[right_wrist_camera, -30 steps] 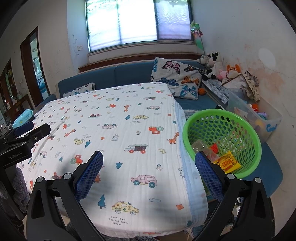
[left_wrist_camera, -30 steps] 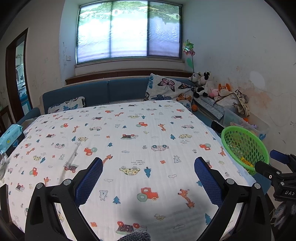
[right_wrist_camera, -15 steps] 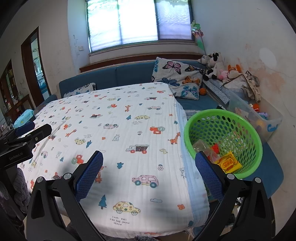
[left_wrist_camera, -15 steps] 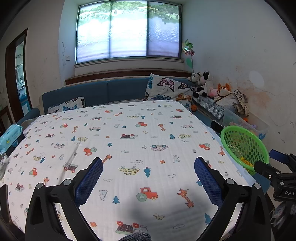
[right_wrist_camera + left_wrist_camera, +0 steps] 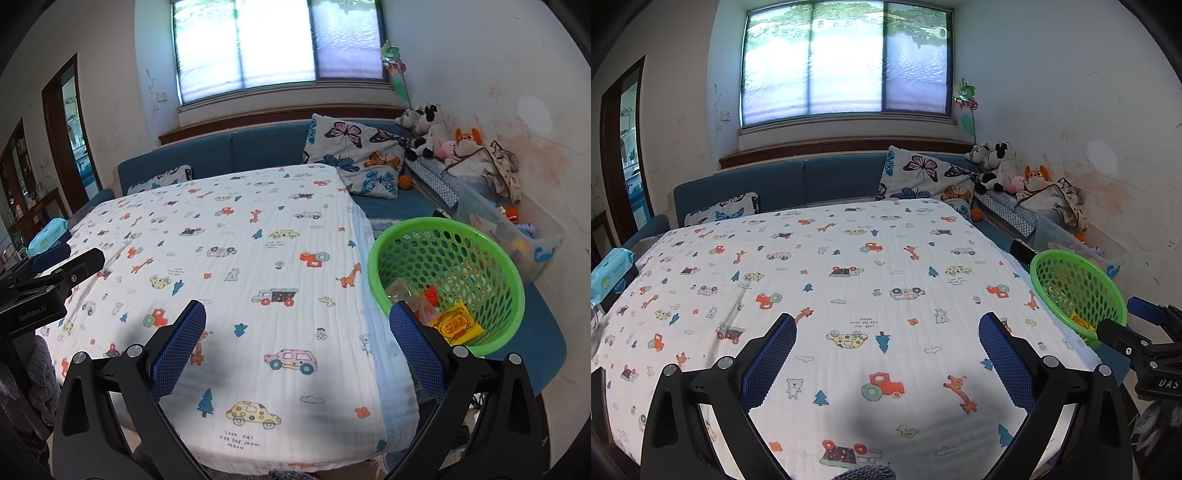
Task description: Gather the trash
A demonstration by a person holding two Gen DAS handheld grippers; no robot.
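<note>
Beside the right edge of the tabletop (image 5: 258,229), which is draped in a white quilted cloth printed with cars, giraffes and trees, stands one round green perforated plastic basket (image 5: 447,236). Every place below is given relative to that basket.

Inside the basket, on its floor: the collected trash. Count as far as visible: one yellow snack packet with red lettering (image 5: 456,325), one crinkled clear wrapper (image 5: 399,291), one small red-and-white piece (image 5: 430,295) between them. Possibly more beneath; cannot tell. In the left wrist view only a yellow scrap shows through the mesh of the basket (image 5: 1071,288).

Left of the basket: cloth surface, no loose trash seen on it. Judgement: collection looks finished or nearly so.

Right gripper (image 5: 297,332): jaws spread wide, nothing between them, hovering over the cloth corner just left of the basket. Left gripper (image 5: 886,339): jaws likewise wide and empty, further left of the basket, over the middle of the cloth.

Handling, judged: packets are light, thin, soft film, likely slippery and crackly, not fragile. Best taken by pinching a raised edge or crimped seam, not the flat face.

Far left of the basket: one pale blue wipes pack (image 5: 48,234). Behind the basket: one clear plastic storage bin (image 5: 546,236), two butterfly-print cushions (image 5: 354,140), and a cluster of soft toys (image 5: 432,129), number uncertain.
</note>
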